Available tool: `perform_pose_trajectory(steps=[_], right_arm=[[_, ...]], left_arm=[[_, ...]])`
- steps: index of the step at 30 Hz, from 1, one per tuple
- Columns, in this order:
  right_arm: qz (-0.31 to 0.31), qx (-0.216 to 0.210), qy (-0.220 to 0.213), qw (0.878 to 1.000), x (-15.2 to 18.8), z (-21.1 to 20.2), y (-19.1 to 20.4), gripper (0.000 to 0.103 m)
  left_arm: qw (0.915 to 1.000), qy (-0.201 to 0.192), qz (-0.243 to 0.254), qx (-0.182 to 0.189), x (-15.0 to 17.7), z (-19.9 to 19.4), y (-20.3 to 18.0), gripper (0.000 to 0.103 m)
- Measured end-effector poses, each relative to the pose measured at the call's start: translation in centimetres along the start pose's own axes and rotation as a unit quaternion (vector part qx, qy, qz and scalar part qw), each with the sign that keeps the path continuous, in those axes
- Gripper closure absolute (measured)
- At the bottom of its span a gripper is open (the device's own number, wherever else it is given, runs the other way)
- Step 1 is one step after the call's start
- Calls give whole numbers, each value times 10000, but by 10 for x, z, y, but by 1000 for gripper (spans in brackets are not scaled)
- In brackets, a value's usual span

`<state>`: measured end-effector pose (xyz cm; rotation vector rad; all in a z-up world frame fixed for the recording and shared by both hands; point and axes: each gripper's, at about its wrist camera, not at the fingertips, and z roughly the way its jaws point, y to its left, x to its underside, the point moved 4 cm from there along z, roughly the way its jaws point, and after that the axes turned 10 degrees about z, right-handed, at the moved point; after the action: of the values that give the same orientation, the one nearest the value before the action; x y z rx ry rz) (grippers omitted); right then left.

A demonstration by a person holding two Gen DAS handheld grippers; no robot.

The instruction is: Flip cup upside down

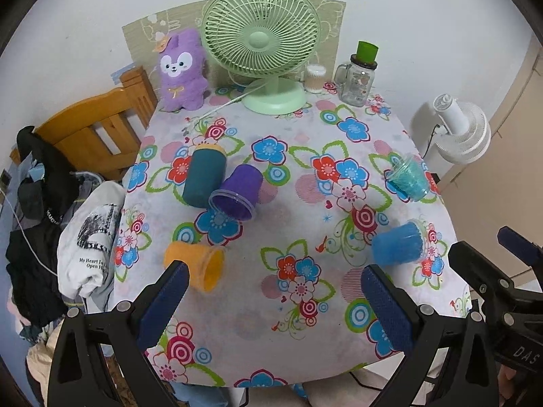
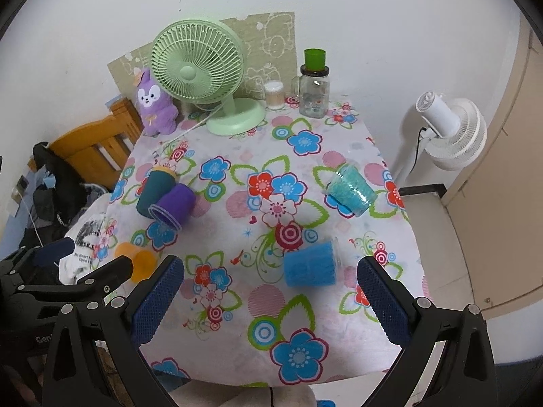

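While both grippers (image 1: 275, 291) (image 2: 270, 283) hover open and empty, all five cups (image 2: 310, 269) lie sideways on the bench (image 1: 237, 322), none flipped.

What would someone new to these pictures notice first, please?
Probably the loud flowered tablecloth, strewn with toppled cups: dark teal touching purple at left, orange nearer, blue and turquoise at right. Behind stand a green fan and a purple plush. Both grippers, left and right, hover with jaws open.

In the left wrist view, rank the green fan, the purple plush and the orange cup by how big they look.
1. green fan
2. purple plush
3. orange cup, though it lies nearer the camera, which flatters it.
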<state>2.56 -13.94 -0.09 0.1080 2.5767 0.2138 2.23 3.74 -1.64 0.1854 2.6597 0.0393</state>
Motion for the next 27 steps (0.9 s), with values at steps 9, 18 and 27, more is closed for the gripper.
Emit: perform_pose_trajectory(steps=[9,18,27], right_arm=[[62,-5,4,10000,3,-5,0,0],[69,99,-58,9999,3,-6,-11,0],[160,-41,57,9998,-7,8,-33,0]], left_arm=[[9999,-28,150,24,4,-2,-2,1],[9994,-18,340,74,7,-2,-10,1],[9985,107,279,464,-1,15,-28,1]])
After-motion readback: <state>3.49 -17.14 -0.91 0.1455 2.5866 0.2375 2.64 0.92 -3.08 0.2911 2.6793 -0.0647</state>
